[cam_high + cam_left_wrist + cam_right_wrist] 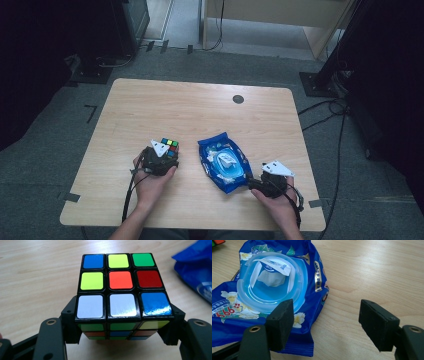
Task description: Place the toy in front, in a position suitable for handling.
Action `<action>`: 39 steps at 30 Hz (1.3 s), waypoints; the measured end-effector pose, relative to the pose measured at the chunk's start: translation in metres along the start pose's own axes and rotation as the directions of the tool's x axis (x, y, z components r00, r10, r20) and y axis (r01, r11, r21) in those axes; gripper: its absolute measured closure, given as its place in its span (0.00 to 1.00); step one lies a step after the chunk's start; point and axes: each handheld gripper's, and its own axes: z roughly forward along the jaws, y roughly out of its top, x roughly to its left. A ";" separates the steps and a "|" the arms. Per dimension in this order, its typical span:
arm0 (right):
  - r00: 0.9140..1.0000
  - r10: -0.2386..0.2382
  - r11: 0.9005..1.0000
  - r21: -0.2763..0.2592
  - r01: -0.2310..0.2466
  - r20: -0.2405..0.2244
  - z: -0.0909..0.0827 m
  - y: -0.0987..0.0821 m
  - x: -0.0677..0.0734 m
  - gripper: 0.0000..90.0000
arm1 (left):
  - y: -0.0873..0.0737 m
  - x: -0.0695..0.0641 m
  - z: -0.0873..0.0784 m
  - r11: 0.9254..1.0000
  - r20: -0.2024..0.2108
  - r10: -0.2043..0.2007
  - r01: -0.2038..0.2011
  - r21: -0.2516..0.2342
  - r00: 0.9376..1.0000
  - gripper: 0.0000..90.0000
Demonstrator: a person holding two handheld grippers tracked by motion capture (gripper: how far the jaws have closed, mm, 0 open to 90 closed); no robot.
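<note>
Left tool (120, 337) clamps puzzle cube (120, 290), sitting square, upright.

Far half of the tabletop (200, 100) is wide open, just a small dark disc (238, 99) near the back edge. Up front it's tighter: the cube (170, 146) and the blue wipes pack (224, 161) sit side by side with a narrow bare lane between them. Left and right margins are free too.
</note>
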 end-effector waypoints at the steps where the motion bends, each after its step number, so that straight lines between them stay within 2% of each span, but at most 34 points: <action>1: 1.000 0.001 1.000 0.000 -0.001 0.001 0.000 0.000 0.000 0.32 | -0.002 0.000 -0.002 1.000 0.003 0.007 -0.007 0.004 1.000 0.38; 5: 1.000 0.004 1.000 -0.002 -0.004 0.004 0.000 0.000 0.001 0.32 | -0.012 -0.001 -0.012 1.000 0.014 0.020 -0.020 -0.004 1.000 0.38; 7: 1.000 0.005 1.000 -0.002 -0.005 0.006 0.000 0.001 0.001 0.33 | -0.017 -0.001 -0.016 0.999 0.007 0.033 -0.033 -0.004 0.999 0.38; 11: 1.000 0.002 1.000 -0.003 -0.002 0.001 0.000 0.001 0.001 0.34 | -0.025 0.001 -0.017 0.999 0.013 0.038 -0.038 0.010 0.999 0.38; 13: 1.000 -0.003 1.000 -0.003 0.003 -0.005 0.000 0.004 -0.002 0.37 | -0.027 0.003 -0.018 1.000 0.027 0.029 -0.029 0.007 0.999 0.38; 16: 1.000 0.008 1.000 -0.015 -0.008 -0.020 -0.002 0.010 -0.005 0.41 | -0.029 0.005 -0.019 1.000 0.024 0.024 -0.024 0.000 0.999 0.38; 17: 1.000 0.007 1.000 -0.018 -0.008 -0.028 -0.002 0.012 -0.006 0.46 | -0.029 0.006 -0.019 1.000 0.027 0.022 -0.022 -0.002 0.999 0.38; 20: 0.999 0.002 1.000 -0.020 -0.003 -0.051 -0.002 0.016 -0.007 0.52 | -0.030 0.006 -0.020 1.000 0.026 0.020 -0.019 -0.008 0.999 0.37; 22: 0.998 -0.018 1.000 -0.018 0.016 -0.061 0.002 0.020 -0.008 0.55 | -0.030 0.006 -0.021 1.000 0.028 0.023 -0.023 -0.008 0.999 0.35; 24: 0.998 -0.028 0.999 -0.031 0.026 -0.065 0.007 0.026 -0.009 0.57 | -0.028 0.007 -0.023 1.000 0.023 0.013 -0.013 -0.006 1.000 0.23; 28: 0.996 -0.035 0.999 -0.036 0.032 -0.085 0.019 0.036 -0.012 0.63 | -0.028 0.014 -0.030 1.000 0.048 -0.003 0.004 -0.015 0.999 0.17; 32: 0.994 -0.014 1.000 -0.021 0.011 -0.109 0.030 0.041 -0.014 0.65 | -0.031 0.020 -0.039 0.999 0.078 0.014 -0.011 -0.038 0.997 0.16; 33: 0.994 -0.005 1.000 -0.008 0.005 -0.113 0.039 0.044 -0.015 0.68 | -0.033 0.021 -0.041 0.999 0.082 0.026 -0.023 -0.044 0.996 0.15; 36: 0.993 -0.003 1.000 0.006 0.003 -0.115 0.047 0.046 -0.016 0.68 | -0.038 0.024 -0.042 0.998 0.091 0.032 -0.027 -0.050 0.995 0.15; 39: 0.989 0.049 0.999 0.009 -0.048 -0.143 0.060 0.048 -0.018 0.67 | -0.041 0.026 -0.040 0.999 0.100 0.025 -0.021 -0.044 0.995 0.15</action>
